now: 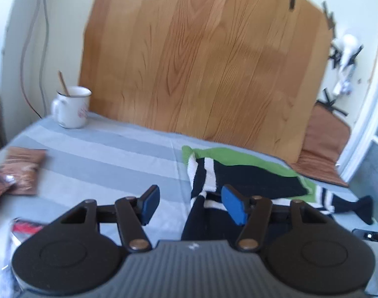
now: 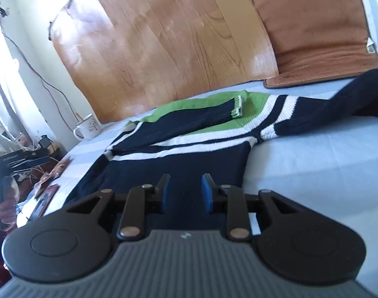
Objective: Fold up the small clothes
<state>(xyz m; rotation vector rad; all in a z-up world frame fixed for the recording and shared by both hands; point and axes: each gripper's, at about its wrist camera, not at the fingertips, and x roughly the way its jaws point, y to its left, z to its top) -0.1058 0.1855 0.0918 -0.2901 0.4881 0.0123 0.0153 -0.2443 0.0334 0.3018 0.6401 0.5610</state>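
L wrist view: my left tongs (image 1: 190, 207) hang released, nothing betw. pads, over the sweater (image 1: 241, 181) lying on the striped bench (image 1: 102, 154), mug (image 1: 70, 108) at far left. R wrist view: my right tongs (image 2: 185, 193) also released, empty, above sweater's navy body (image 2: 179, 159), one sleeve (image 2: 189, 116) folded across.

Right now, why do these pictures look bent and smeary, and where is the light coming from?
Left wrist view: fisheye bends the wooden board; the mug and room edges are motion-blurred. Right wrist view: bright light washes out the left wall, glare streaks the board, and the sweater stays fairly sharp.
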